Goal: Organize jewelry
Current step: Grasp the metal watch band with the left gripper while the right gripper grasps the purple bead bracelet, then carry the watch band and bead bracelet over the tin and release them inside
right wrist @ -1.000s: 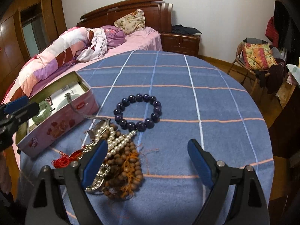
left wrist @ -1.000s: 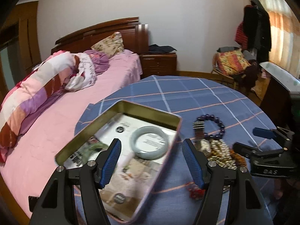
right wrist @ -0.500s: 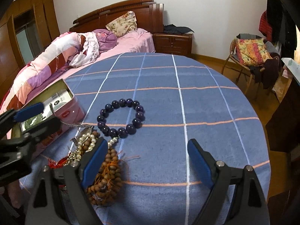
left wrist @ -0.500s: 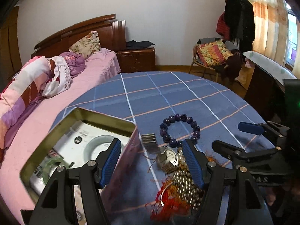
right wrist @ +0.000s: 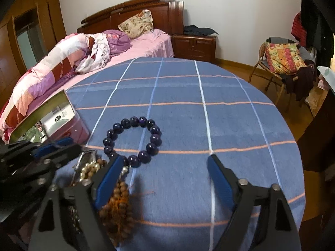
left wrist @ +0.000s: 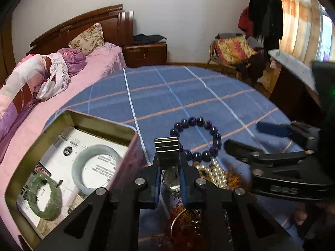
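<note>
My left gripper [left wrist: 169, 179] has just been closing, and its jaws now pinch the metal band of the watch [left wrist: 172, 178], whose pale face shows between the blue pads while a stretch of band stands up ahead of the tips. To do this lift well I think I should raise it slowly and straight up, because the watch lies in the heap with the pearls [left wrist: 213, 172] and the wooden beads [right wrist: 118, 207], and a strand or the red tassel [left wrist: 182, 215] could snag on the band and come along. If anything trails, I would pause and shake it loose low over the cloth [right wrist: 188, 96] rather than carry it off. Then comes a short swing to the tin [left wrist: 129, 132], which sits open just to the left with a pale bangle [left wrist: 94, 168] and a green bangle [left wrist: 45, 197] already lying inside on printed paper; I would clear its near wall and set the watch on a bare patch, not on the bangles. My right gripper [right wrist: 165, 176] hangs spread wide and empty, its jaws having just eased in a little, one pad over the edge of the heap and just below the purple bracelet [right wrist: 134, 138], which lies alone in a neat ring. That gripper sits very near my left one, so the two could knock as I lift; I would hold the right back until the watch is clear. The bed, chair and nightstand beyond the table matter not at all here.
</note>
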Demonstrator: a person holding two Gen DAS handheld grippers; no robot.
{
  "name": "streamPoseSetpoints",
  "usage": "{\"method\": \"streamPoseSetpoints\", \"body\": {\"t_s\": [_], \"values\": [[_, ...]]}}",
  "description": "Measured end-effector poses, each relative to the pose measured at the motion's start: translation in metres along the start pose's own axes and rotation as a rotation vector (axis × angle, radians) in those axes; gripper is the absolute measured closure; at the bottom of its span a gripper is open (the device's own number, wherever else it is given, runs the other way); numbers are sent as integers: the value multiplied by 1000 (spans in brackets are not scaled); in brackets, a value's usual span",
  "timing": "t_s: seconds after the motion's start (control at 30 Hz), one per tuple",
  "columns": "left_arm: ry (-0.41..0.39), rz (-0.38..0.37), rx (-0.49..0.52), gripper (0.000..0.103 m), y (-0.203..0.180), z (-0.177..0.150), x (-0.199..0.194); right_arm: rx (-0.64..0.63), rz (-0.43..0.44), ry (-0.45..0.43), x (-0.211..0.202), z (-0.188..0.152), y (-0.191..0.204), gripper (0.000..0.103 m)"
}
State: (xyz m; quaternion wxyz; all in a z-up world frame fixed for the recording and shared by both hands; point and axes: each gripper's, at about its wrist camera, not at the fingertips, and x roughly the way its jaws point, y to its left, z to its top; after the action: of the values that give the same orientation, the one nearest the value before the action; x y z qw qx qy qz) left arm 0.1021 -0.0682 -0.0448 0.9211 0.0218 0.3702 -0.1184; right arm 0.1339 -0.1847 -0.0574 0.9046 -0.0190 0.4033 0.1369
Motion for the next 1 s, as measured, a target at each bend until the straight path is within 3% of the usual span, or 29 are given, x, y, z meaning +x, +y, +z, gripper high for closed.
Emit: {"method": "streamPoseSetpoints", "body": {"t_s": [0.23, 0.37, 0.4, 0.5, 0.63, 1.0], "values": [[-85, -12, -20, 89, 11, 18, -27, -26, -22, 67, 26, 10, 10, 44], [-119, -1, -27, 89, 15, 26, -36, -43, -61, 79, 34, 11, 12, 48], [-123, 2, -31, 89, 17, 28, -35, -54, -65, 77, 33, 11, 13, 53], [-131, 10, -39, 89, 22, 33, -35, -77, -69, 73, 30, 10, 15, 87], [-142, 14, -42, 89, 24, 36, -37, -46, -24, 39, 21, 8, 9, 87], [-172, 19, -43, 88, 27, 41, -48, -5, -10, -69, -9, 18, 6, 87]]}}
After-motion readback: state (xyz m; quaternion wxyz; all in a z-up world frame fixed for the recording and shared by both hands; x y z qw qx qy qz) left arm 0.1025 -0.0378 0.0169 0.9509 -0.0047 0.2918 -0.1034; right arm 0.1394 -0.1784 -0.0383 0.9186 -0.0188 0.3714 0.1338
